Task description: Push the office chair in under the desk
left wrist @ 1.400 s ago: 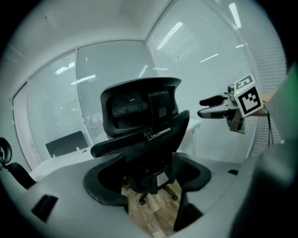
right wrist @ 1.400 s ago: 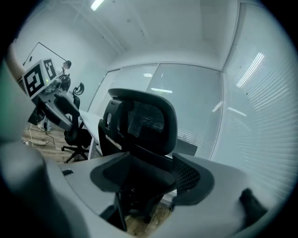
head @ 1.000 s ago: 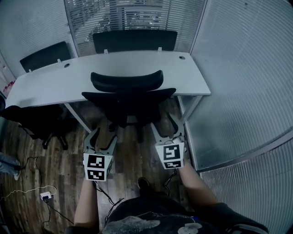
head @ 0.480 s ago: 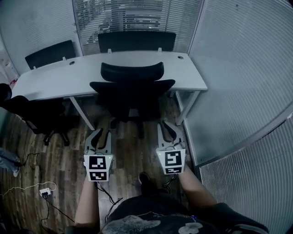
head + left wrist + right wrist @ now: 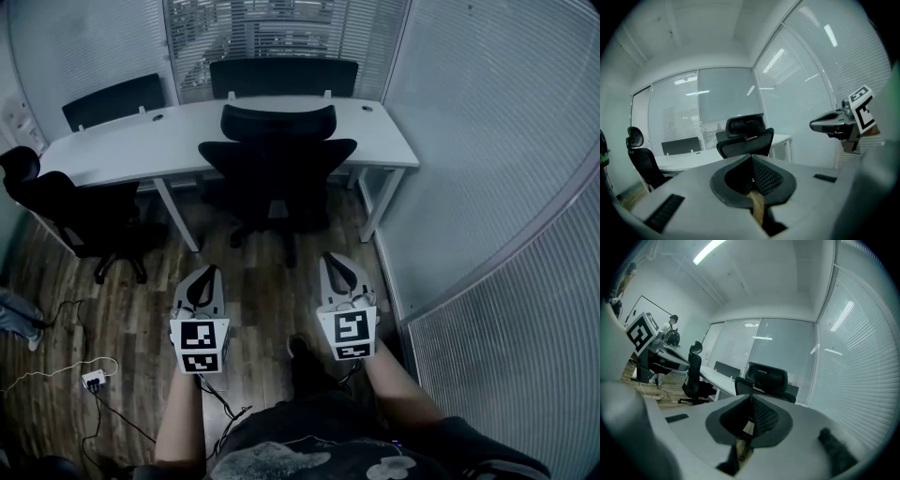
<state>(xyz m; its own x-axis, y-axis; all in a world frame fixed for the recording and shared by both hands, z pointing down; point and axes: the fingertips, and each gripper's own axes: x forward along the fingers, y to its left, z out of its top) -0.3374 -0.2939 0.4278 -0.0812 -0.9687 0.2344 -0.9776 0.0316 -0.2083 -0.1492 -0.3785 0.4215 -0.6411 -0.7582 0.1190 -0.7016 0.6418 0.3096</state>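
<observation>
Black chair [image 5: 277, 173] stands straight ahead of both your grippers and well apart from them, with its back up against the near edge of the white table [image 5: 122, 150]. You hold the left gripper [image 5: 204, 278] with its jaws pressed together on nothing. In the left gripper view its pads meet, and the chair shows far beyond them. Your right gripper [image 5: 335, 267] is also closed and empty. Both hover side by side over the wood floor [image 5: 267, 300], pointing toward the chair. A second chair [image 5: 75, 211] sits ahead and left of your left gripper, near the table. A ribbed wall [image 5: 487, 169] runs to the right of your right gripper.
</observation>
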